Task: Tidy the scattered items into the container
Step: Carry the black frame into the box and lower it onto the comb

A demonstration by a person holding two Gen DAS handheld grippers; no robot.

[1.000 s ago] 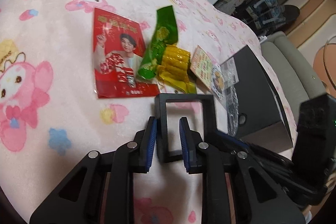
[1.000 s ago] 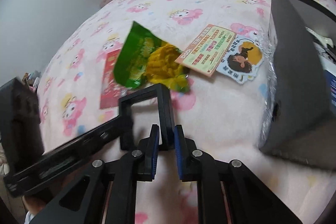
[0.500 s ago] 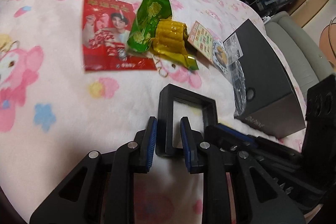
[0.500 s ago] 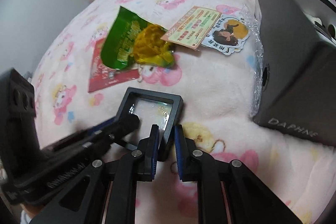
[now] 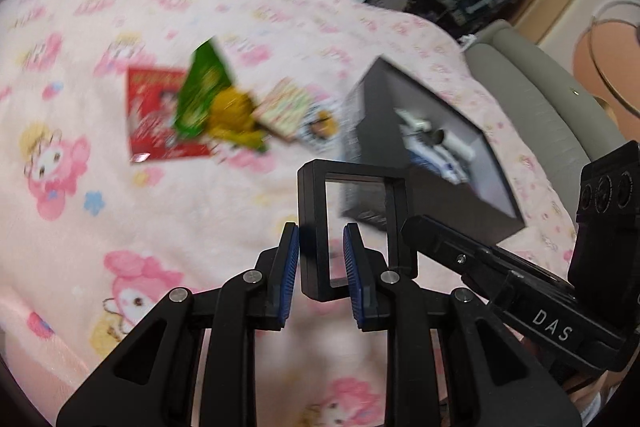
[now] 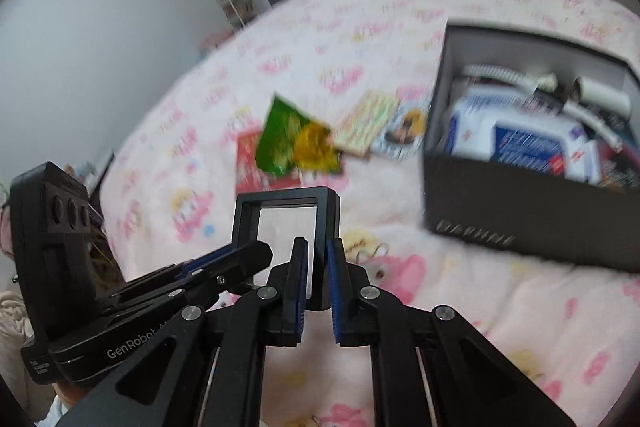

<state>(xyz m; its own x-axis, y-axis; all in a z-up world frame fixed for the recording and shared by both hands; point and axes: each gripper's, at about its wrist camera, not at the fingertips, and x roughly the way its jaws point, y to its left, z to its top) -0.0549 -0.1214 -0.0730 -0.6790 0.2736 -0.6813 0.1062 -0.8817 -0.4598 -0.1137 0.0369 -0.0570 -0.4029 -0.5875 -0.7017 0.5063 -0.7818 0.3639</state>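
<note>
Both grippers, left (image 5: 320, 261) and right (image 6: 317, 281), clamp one black frame (image 5: 352, 223) at lower centre, lifted off my pink blanket (image 5: 120, 187). Box (image 6: 532, 151) sits right of frame. I judge uneven pulls could twist the frame free.

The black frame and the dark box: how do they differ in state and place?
The frame is held above the blanket by both tools, left and right; the box rests on the blanket. The frame is flat with a clear window; the box is deep, open on top and holds packages. Both are dark and rectangular.
</note>
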